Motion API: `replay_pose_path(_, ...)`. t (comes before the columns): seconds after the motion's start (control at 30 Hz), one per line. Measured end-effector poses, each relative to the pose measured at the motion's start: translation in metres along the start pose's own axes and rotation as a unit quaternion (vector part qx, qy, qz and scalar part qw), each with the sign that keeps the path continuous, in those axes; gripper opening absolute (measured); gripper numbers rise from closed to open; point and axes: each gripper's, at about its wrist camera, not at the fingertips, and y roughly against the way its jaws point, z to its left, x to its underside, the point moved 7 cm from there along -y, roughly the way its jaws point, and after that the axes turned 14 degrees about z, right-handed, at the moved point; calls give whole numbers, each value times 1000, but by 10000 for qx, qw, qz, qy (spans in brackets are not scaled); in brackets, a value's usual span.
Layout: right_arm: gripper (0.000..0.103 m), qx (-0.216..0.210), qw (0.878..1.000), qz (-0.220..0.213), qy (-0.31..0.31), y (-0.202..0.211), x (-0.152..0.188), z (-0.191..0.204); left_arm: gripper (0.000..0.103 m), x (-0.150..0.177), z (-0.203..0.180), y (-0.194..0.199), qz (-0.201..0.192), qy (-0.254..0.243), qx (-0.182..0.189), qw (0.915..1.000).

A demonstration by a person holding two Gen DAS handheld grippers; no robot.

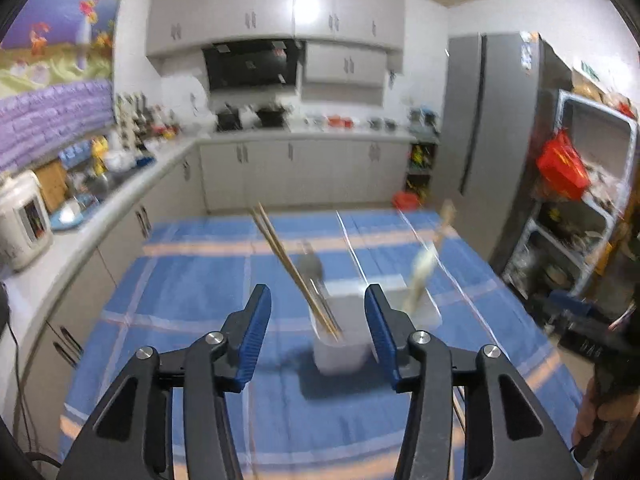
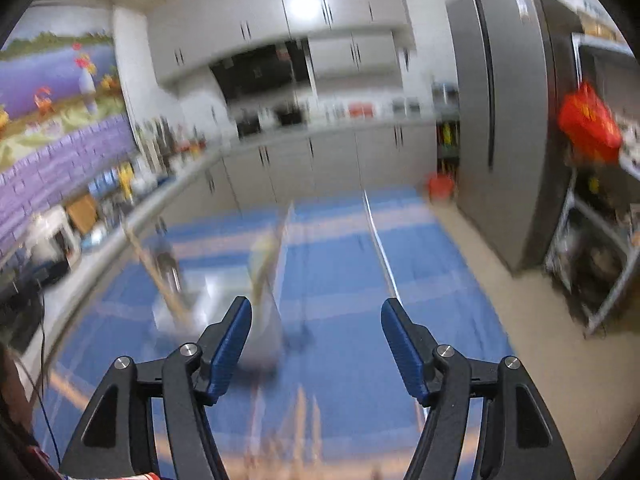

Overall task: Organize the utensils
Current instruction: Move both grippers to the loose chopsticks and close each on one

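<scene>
Left gripper [image 1: 318, 300]: jaws spread wide, blue-padded fingers [image 1: 256, 332] well apart, nothing between the pads. Black linkage arms splay symmetrically below, pointing forward and slightly downward.

Right gripper [image 2: 316, 314]: jaws likewise spread wide, blue fingertips [image 2: 400, 340] apart, gripping nothing. View is motion-blurred. Its black body also shows at the right edge of the left wrist view, held in the person's hand [image 1: 592, 420].

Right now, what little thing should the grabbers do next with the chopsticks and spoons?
Probably just hold back and look for leftovers. Both the left gripper and the right gripper are open and hold nothing, while the chopsticks and a pale wooden utensil already stand in the white holder. The right wrist view is too blurred to show loose utensils.
</scene>
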Motion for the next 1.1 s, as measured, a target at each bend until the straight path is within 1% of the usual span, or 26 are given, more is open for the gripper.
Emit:
replay_pose_path(0.03, 71, -70, 9993, 367, -12, -9, 28, -7, 47, 16, -8, -6, 232, -32, 155, 9996)
replay_pose_path(0.07, 66, -140, 9982, 580, -10, -14, 43, -12, 47, 29, -15, -12, 447, -51, 333, 9984)
replay_pose_path(0.1, 62, -206, 9967, 790, 0, -19, 59, -14, 47, 49, -26, -21, 751, -65, 585, 9954)
replay_pose_path(0.13, 52, -268, 9941, 1048, 7, -26, 82, -16, 47, 61, -31, -26, 931, -63, 707, 9931)
replay_pose_path(0.17, 43, -309, 9925, 1182, 8, -29, 94, -16, 47, 80, -41, -36, 1218, -68, 879, 9886)
replay_pose_path(0.2, 40, -381, 9903, 1339, 11, -34, 110, -15, 47, 96, -51, -44, 1475, -107, 1038, 9836)
replay_pose_path(0.23, 34, -408, 9893, 1401, 7, -36, 117, -16, 47, 109, -59, -51, 1640, -146, 1145, 9797)
replay_pose_path(0.27, 33, -418, 9880, 1485, 13, -39, 127, -16, 45, 123, -68, -58, 1818, -200, 1215, 9756)
replay_pose_path(0.3, 33, -405, 9873, 1536, 38, -42, 135, -15, 41, 134, -77, -64, 1941, -277, 1239, 9727)
replay_pose_path(0.33, 33, -385, 9870, 1558, 54, -44, 139, -15, 38, 142, -83, -69, 2026, -361, 1236, 9708)
replay_pose_path(0.47, 32, -239, 9862, 1628, 201, -49, 149, -7, 28, 167, -103, -94, 2391, -660, 1072, 9628)
replay_pose_path(0.5, 32, -172, 9862, 1627, 260, -49, 153, -6, 25, 173, -105, -99, 2467, -702, 1017, 9612)
replay_pose_path(0.6, 32, -13, 9859, 1607, 459, -50, 150, 0, 23, 180, -112, -106, 2546, -829, 909, 9592)
replay_pose_path(0.67, 29, 162, 9850, 1612, 601, -53, 148, 3, 23, 177, -116, -109, 2483, -902, 820, 9610)
replay_pose_path(0.7, 28, 220, 9844, 1618, 650, -54, 146, 5, 20, 176, -119, -111, 2467, -947, 791, 9612)
replay_pose_path(0.73, 22, 276, 9837, 1635, 696, -58, 144, 8, 15, 176, -121, -113, 2457, -970, 730, 9617)
replay_pose_path(0.77, 13, 333, 9829, 1662, 725, -61, 141, 10, 7, 176, -121, -115, 2423, -967, 595, 9635)
replay_pose_path(0.8, 9, 393, 9820, 1699, 725, -63, 138, 10, 7, 175, -121, -116, 2424, -915, 549, 9643)
replay_pose_path(0.83, 7, 404, 9816, 1731, 701, -64, 137, 9, 7, 173, -121, -117, 2447, -831, 552, 9644)
replay_pose_path(0.97, 7, 447, 9803, 1863, 471, -60, 138, -2, 7, 172, -99, -115, 2551, -314, 490, 9652)
replay_pose_path(1.03, 7, 513, 9789, 1949, 343, -51, 146, -14, 7, 176, -80, -110, 2643, 18, 496, 9632)
replay_pose_path(1.1, 7, 558, 9766, 2066, 219, -40, 157, -26, 7, 183, -61, -104, 2751, 381, 570, 9590)
